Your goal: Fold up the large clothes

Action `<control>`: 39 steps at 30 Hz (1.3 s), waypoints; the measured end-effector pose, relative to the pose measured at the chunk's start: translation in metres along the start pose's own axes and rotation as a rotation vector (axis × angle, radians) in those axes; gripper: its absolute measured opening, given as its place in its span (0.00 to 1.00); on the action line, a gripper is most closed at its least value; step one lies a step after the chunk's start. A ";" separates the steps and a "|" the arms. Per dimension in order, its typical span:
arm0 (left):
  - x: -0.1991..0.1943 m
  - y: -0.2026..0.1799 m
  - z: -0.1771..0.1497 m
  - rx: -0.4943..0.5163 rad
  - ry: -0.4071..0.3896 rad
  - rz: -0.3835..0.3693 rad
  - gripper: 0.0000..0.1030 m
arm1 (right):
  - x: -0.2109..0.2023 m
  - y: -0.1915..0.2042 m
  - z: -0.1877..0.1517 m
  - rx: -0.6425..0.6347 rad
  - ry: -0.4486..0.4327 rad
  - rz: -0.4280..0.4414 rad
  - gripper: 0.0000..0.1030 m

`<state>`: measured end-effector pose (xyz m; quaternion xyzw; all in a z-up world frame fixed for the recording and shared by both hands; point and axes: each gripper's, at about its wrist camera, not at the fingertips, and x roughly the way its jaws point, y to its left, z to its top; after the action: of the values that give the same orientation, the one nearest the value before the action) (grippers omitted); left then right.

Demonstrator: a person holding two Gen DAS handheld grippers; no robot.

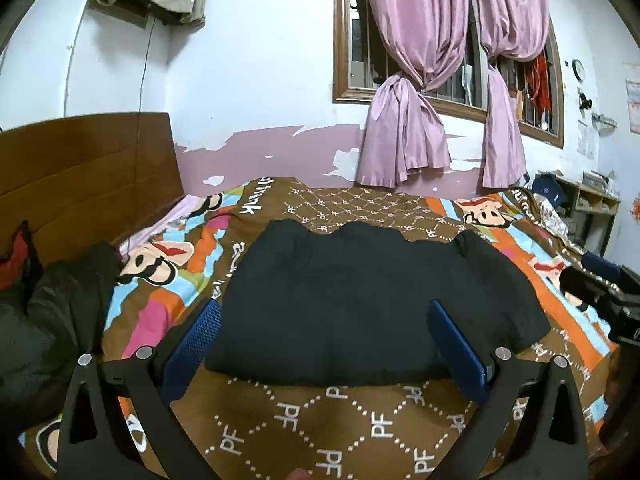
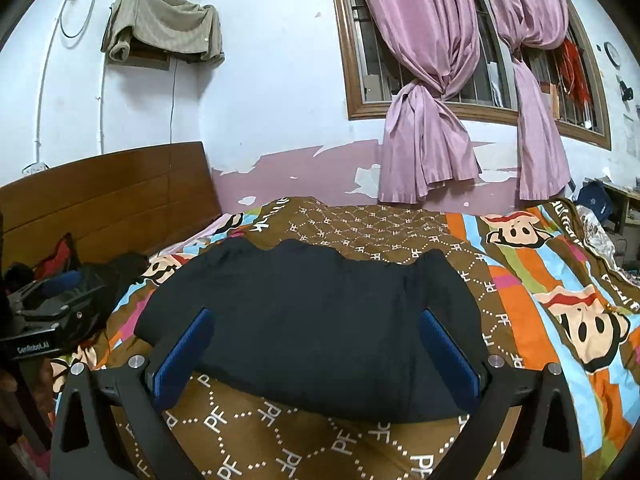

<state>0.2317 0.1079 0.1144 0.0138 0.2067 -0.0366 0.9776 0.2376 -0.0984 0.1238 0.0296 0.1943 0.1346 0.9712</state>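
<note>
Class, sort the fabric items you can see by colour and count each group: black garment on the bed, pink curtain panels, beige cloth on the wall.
Black garment on the bedspread: 1
Pink curtain panels: 2
Beige cloth on the wall: 1
Total: 4

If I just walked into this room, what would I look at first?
Probably the big black garment, lying in the middle of the bed on a bright cartoon-monkey blanket. Next, the pink curtains knotted in front of the barred window behind the bed. Up close, both grippers, left gripper and right gripper, hover with jaws open and empty.
</note>
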 end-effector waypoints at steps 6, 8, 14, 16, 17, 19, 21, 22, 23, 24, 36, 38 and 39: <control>-0.012 -0.002 -0.021 0.011 -0.001 -0.014 0.98 | -0.007 -0.002 -0.025 0.030 -0.004 -0.017 1.00; -0.013 -0.004 -0.026 0.026 0.002 -0.004 0.98 | -0.009 -0.001 -0.031 0.016 -0.003 -0.022 1.00; -0.011 -0.009 -0.045 0.039 0.013 -0.011 0.98 | -0.012 0.009 -0.049 -0.021 0.001 0.034 1.00; -0.008 -0.010 -0.050 0.048 0.024 -0.011 0.98 | -0.012 0.012 -0.052 -0.039 -0.010 0.003 1.00; -0.007 -0.012 -0.053 0.052 0.029 -0.012 0.98 | -0.011 0.012 -0.054 -0.048 -0.007 -0.003 1.00; -0.006 -0.013 -0.060 0.055 0.035 -0.012 0.98 | -0.007 0.013 -0.057 -0.044 0.001 -0.008 1.00; -0.004 -0.013 -0.064 0.052 0.038 -0.011 0.98 | -0.003 0.013 -0.061 -0.032 0.016 0.003 1.00; -0.004 -0.013 -0.065 0.048 0.039 -0.012 0.98 | -0.001 0.013 -0.063 -0.024 0.025 0.010 1.00; -0.004 -0.012 -0.066 0.043 0.041 -0.013 0.98 | 0.001 0.013 -0.065 -0.021 0.032 0.011 1.00; -0.002 -0.012 -0.068 0.038 0.046 -0.011 0.98 | 0.004 0.014 -0.067 -0.021 0.043 0.007 1.00; 0.005 -0.009 -0.078 0.021 0.088 -0.006 0.98 | 0.016 0.014 -0.078 -0.011 0.078 -0.005 1.00; 0.005 -0.008 -0.079 0.021 0.086 -0.006 0.98 | 0.017 0.016 -0.078 -0.014 0.079 -0.003 1.00; 0.004 -0.008 -0.079 0.020 0.086 -0.006 0.98 | 0.017 0.015 -0.078 -0.016 0.079 -0.001 1.00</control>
<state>0.2032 0.1030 0.0401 0.0244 0.2481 -0.0408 0.9676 0.2191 -0.0785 0.0476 0.0163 0.2312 0.1365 0.9631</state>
